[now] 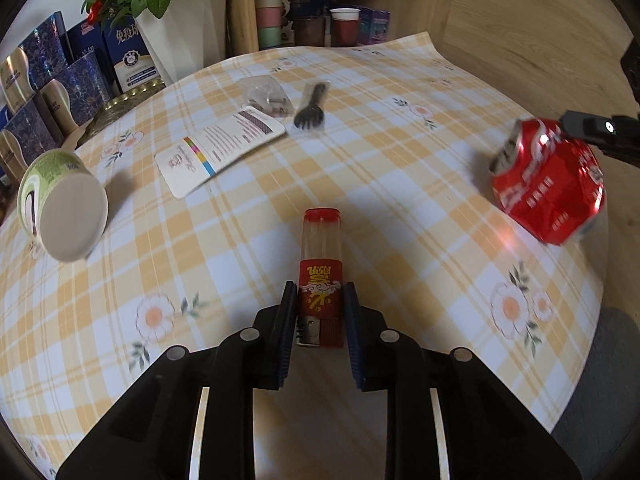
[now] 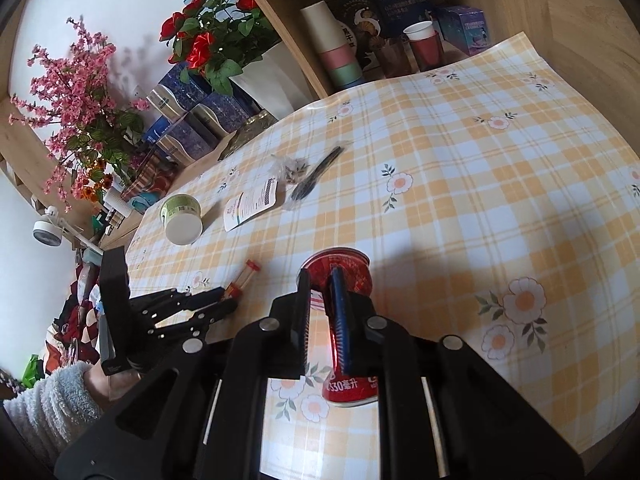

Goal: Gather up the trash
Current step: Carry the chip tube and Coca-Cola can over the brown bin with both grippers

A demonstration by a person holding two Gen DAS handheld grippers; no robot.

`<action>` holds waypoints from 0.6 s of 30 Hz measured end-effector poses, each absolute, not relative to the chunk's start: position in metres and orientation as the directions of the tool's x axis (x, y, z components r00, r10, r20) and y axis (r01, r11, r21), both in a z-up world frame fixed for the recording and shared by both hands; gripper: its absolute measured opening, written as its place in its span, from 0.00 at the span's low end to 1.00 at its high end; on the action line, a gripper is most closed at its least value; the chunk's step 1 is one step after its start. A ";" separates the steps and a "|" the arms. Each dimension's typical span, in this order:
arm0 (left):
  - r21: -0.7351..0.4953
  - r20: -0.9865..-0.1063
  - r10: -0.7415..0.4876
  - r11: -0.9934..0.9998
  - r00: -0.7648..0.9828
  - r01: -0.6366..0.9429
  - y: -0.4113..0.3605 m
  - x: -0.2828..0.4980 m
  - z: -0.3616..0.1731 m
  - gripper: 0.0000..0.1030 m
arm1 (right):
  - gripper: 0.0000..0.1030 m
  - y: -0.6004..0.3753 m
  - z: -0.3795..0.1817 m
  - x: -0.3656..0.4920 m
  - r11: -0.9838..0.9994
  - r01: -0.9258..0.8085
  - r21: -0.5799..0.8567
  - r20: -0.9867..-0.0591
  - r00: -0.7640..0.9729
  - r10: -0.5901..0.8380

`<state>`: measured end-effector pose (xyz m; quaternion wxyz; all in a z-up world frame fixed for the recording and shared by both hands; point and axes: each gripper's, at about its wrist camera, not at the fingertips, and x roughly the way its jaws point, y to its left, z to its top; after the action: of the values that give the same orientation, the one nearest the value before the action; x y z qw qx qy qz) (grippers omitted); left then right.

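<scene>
Red lighter (image 1: 321, 280) clamped between left tongs (image 1: 319, 300) on the checked tabletop (image 1: 400, 184), crushed red can (image 2: 340, 280) pinched through its wall by right tongs (image 2: 322, 284), paper cup (image 1: 64, 208) tipped nearby.

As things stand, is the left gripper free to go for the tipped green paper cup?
Probably not yet: the left gripper is shut on the red lighter. The checked cloth between it and the green paper cup looks bare.

On the crushed red can (image 2: 352, 390) we read "330" followed by Chinese characters. On the blue carton (image 1: 134, 54) we read "免疫球". The lighter (image 1: 321, 280) bears gold characters we cannot read.
</scene>
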<state>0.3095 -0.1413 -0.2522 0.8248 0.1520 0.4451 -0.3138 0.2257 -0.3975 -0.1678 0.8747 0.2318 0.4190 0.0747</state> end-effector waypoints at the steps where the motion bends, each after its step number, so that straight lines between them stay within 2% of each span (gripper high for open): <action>1: -0.032 -0.829 -0.385 0.756 0.405 0.653 -0.140 0.306 -0.253 0.22 | 0.15 -0.398 -0.169 0.224 0.882 0.068 0.467 -0.701 0.636 0.323; 18: -0.111 -0.824 -0.425 0.771 0.375 0.627 -0.122 0.274 -0.252 0.22 | 0.18 -0.406 -0.195 0.221 0.870 0.124 0.477 -0.745 0.582 0.325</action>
<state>0.2740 -0.1216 -0.2520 0.8218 0.1106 0.4582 -0.3200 0.2207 -0.4065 -0.1954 0.8542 0.2476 0.4533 0.0591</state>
